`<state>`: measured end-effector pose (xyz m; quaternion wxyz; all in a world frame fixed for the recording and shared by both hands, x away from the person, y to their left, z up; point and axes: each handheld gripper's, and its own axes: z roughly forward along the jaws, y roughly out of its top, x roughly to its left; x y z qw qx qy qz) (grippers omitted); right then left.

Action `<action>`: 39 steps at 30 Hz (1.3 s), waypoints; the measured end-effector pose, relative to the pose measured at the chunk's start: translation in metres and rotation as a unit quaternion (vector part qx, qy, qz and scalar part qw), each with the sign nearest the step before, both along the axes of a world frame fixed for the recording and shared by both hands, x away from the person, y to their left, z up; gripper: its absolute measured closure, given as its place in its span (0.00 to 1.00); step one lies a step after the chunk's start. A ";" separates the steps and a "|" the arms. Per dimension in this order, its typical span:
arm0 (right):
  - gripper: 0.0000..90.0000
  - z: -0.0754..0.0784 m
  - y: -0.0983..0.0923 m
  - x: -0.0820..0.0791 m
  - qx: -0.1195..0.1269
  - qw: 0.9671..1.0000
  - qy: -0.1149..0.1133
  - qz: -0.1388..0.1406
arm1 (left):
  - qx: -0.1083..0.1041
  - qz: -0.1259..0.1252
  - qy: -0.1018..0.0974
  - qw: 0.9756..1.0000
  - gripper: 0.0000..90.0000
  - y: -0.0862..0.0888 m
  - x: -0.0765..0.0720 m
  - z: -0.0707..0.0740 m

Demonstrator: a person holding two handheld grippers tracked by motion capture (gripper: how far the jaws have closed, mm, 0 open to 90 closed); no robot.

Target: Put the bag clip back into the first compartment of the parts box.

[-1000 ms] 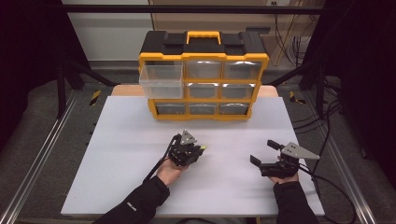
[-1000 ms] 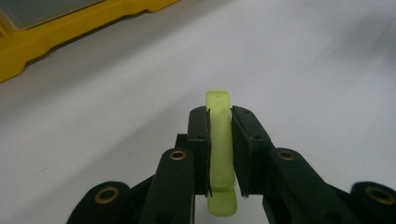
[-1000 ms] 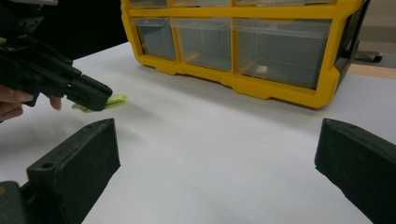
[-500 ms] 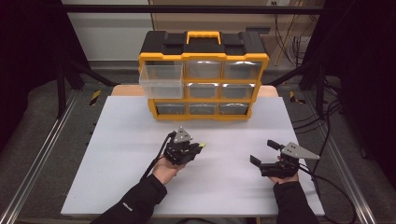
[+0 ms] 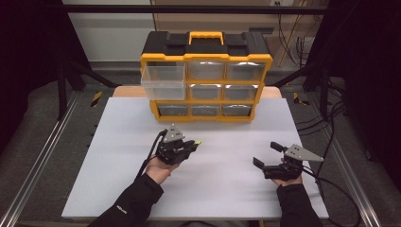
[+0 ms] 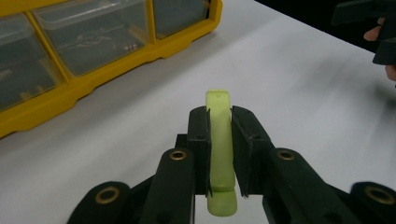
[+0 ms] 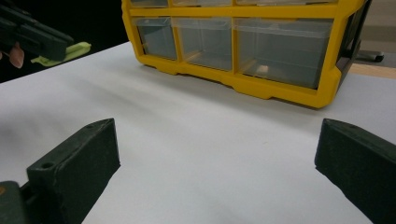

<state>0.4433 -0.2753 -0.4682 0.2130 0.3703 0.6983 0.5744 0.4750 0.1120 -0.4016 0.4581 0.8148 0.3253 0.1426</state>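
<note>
L gripper clamped on green clip — R gripper jaws wide apart, nr yellow drawer cabinet.

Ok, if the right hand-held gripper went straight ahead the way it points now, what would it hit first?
Probably the yellow plastic drawer organizer, at its bottom row of clear drawers. The open right hand-held gripper has bare white tabletop ahead until there.

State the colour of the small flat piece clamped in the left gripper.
Pale yellow-green plastic piece, clearest in the left gripper view.
</note>
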 end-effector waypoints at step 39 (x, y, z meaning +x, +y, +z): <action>0.00 0.000 0.000 0.000 0.000 1.000 0.002 -0.003 | -0.031 0.030 -0.033 0.999 0.86 0.057 -0.005 0.051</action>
